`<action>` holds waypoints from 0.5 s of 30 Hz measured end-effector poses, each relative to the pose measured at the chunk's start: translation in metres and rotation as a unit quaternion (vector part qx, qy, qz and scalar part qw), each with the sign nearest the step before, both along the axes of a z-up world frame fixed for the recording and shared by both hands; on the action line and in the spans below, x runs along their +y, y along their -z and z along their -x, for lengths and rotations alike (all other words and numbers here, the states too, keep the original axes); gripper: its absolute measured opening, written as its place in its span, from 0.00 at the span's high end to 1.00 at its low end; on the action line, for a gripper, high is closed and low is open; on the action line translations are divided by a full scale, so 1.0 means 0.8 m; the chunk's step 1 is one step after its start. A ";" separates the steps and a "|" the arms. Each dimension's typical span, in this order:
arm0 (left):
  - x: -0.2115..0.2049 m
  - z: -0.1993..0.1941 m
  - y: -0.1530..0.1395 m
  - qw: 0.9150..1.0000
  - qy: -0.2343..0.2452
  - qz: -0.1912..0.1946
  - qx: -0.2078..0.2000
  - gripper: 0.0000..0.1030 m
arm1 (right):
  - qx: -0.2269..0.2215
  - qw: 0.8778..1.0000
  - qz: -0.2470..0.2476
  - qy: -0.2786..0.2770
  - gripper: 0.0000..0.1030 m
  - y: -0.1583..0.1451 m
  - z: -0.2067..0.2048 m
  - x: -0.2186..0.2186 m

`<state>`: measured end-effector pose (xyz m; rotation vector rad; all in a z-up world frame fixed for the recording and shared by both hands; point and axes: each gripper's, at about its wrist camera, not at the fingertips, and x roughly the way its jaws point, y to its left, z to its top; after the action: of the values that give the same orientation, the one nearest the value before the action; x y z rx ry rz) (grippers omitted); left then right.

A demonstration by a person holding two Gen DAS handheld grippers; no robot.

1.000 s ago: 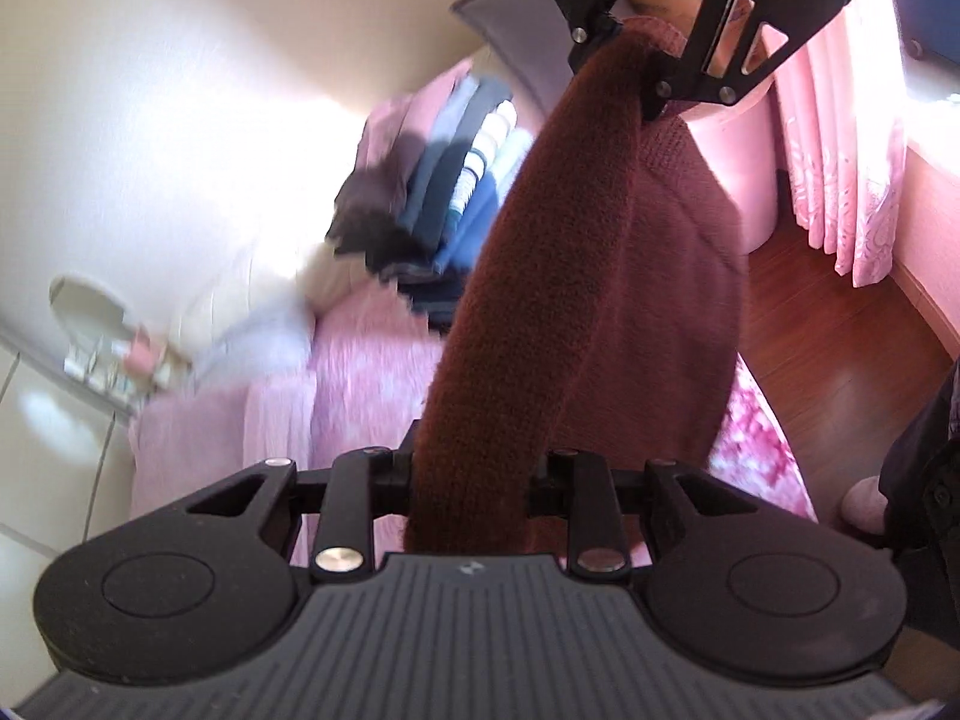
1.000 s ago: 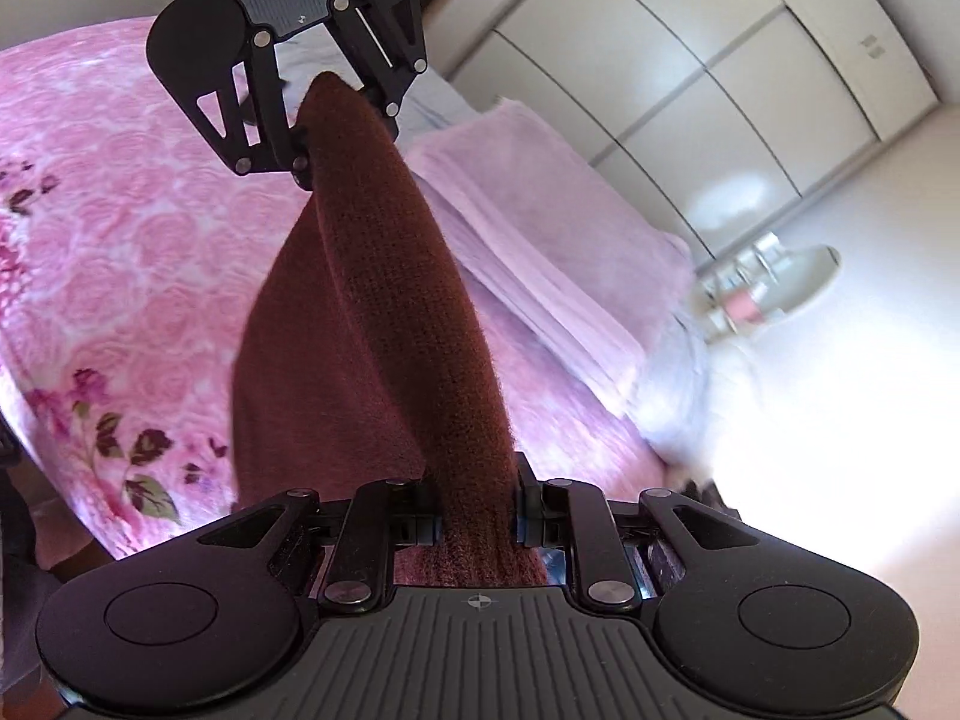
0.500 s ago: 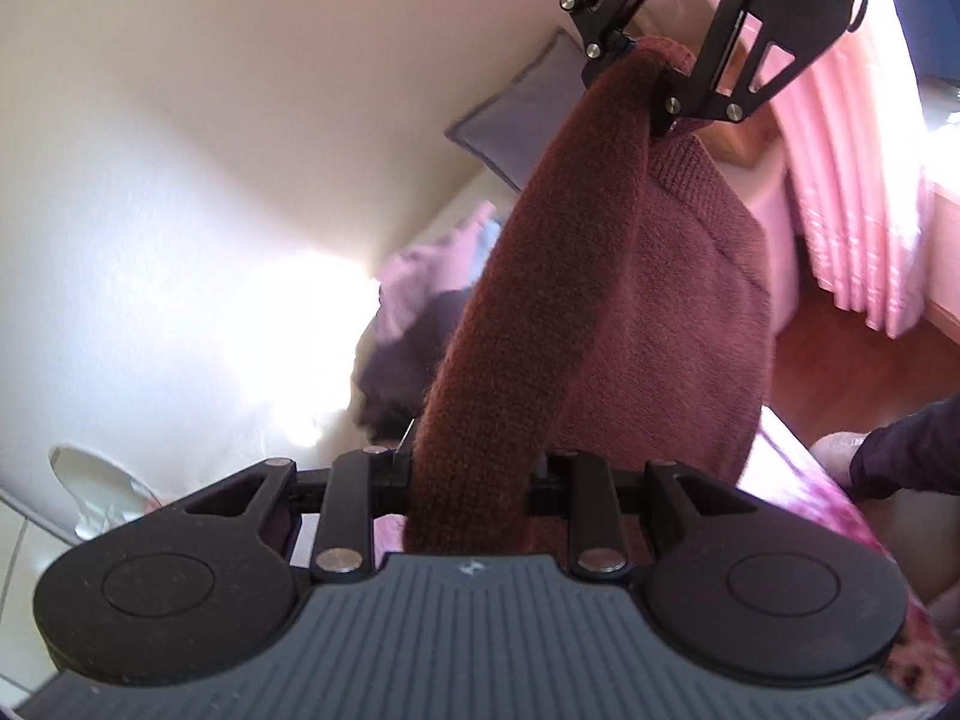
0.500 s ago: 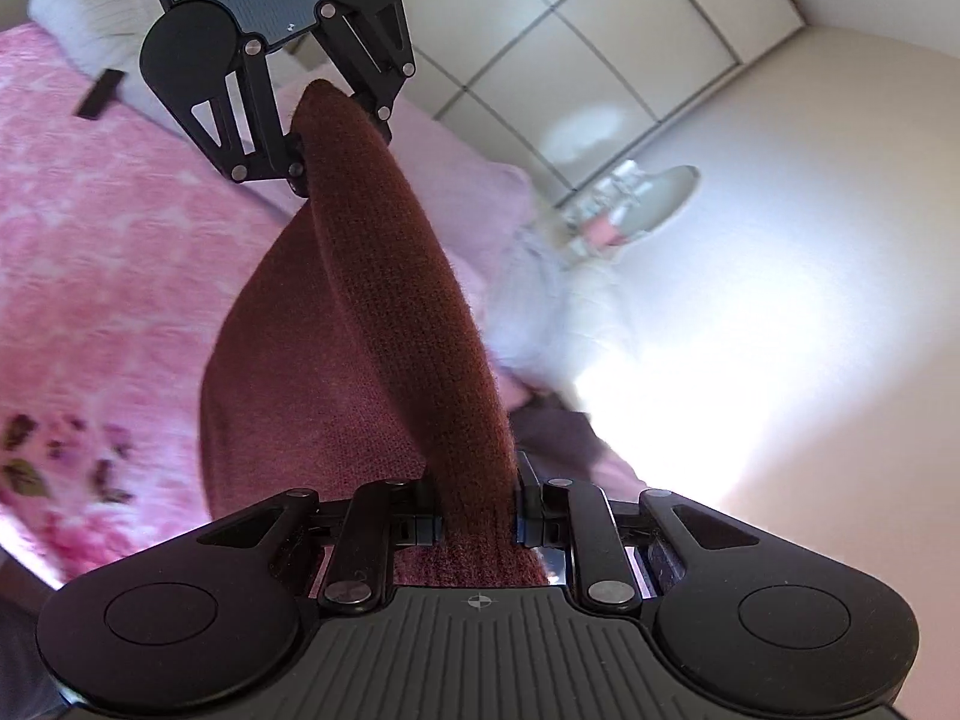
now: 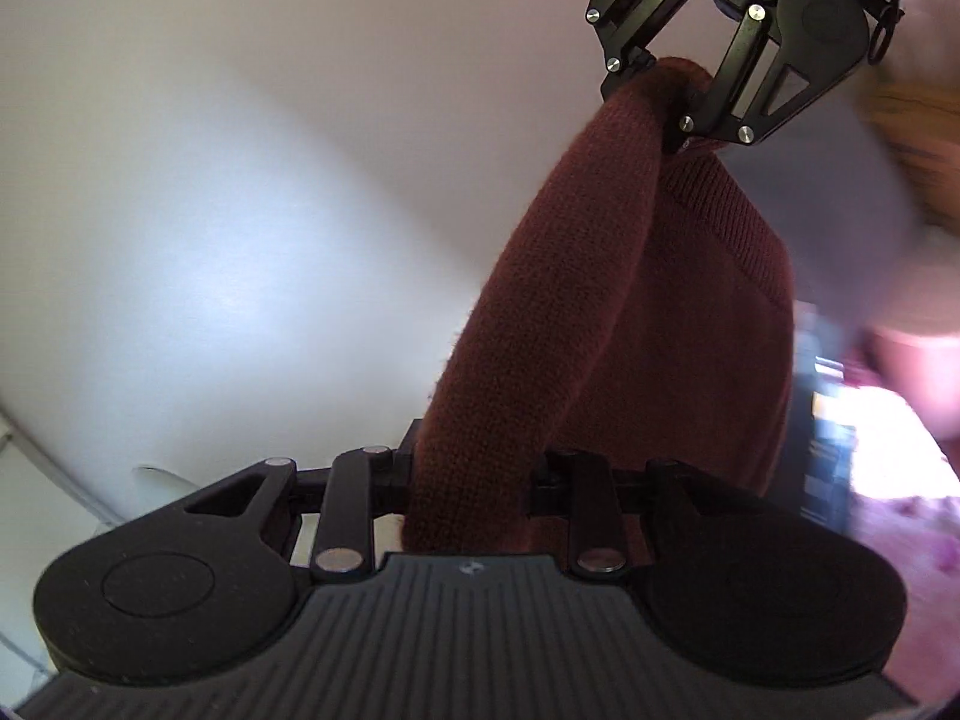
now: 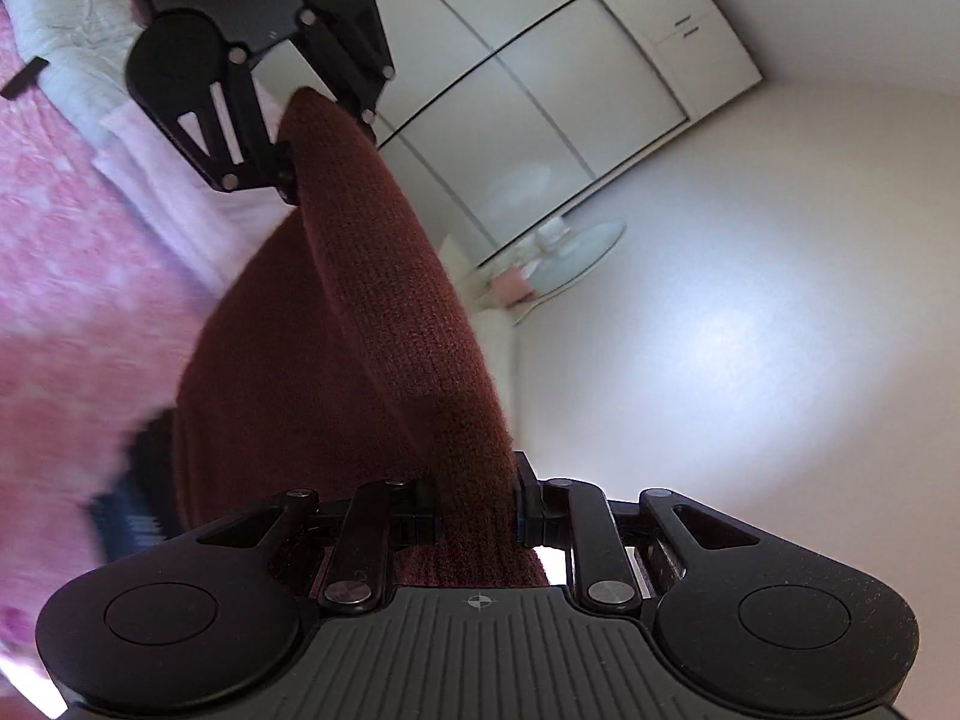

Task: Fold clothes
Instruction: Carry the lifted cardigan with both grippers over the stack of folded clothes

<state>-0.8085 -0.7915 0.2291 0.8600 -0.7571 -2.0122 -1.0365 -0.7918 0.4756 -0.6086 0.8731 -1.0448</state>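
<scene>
between the jaws of the left gripper (image 5: 471, 480) sits a thick bunched roll of a maroon knitted sweater (image 5: 630, 312), pinched close at one end. across from it, at the top of the left wrist view, the right gripper (image 5: 672, 102) clamps the other end of the same rolled edge, so the knit spans the gap between the two like a soft rope. the right wrist view shows the same from the other side: its own jaws are narrow on the roll, and the left gripper (image 6: 291, 168) bites the far end.

below that stretched edge the body of the sweater hangs free in a loose sheet, clear of the pink floral bed (image 6: 72, 300) underneath. a pale wall (image 5: 240, 210) fills the background, with white wardrobe doors (image 6: 540, 120) beyond; the surroundings are smeared with blur.

judging by the chunky weave, the garment is soft and limp with some weight; it will sag and swing rather than keep a shape, and it is not slippery, so a narrow pinch should keep it. the sensible hold looks like the two ends of one edge, as gripped here, which lets the body drape flat for laying down and folding on the bed.
</scene>
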 end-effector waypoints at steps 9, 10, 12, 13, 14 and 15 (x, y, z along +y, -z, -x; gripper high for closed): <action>-0.076 0.063 0.213 0.992 -0.052 -0.087 -0.070 0.76 | 0.018 0.998 -0.029 -0.043 0.82 0.137 0.057 -0.092; -0.074 0.068 0.251 0.988 -0.051 -0.113 -0.090 0.76 | 0.035 0.996 -0.070 -0.048 0.82 0.178 0.058 -0.094; -0.066 0.078 0.312 0.980 -0.046 -0.153 -0.123 0.75 | 0.063 0.988 -0.125 -0.057 0.82 0.233 0.060 -0.087; -0.057 0.079 0.329 0.979 -0.043 -0.148 -0.130 0.75 | 0.077 0.983 -0.152 -0.061 0.82 0.259 0.061 -0.083; -0.051 0.080 0.337 0.981 -0.043 -0.140 -0.127 0.75 | 0.078 0.984 -0.146 -0.062 0.81 0.267 0.064 -0.076; -0.048 0.081 0.340 0.983 -0.047 -0.136 -0.119 0.74 | 0.077 0.986 -0.135 -0.062 0.81 0.272 0.067 -0.069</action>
<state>-0.8730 -0.8296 -0.0426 1.2874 -0.5645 -1.9777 -1.0904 -0.8467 0.2584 -0.5121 1.0769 -0.7575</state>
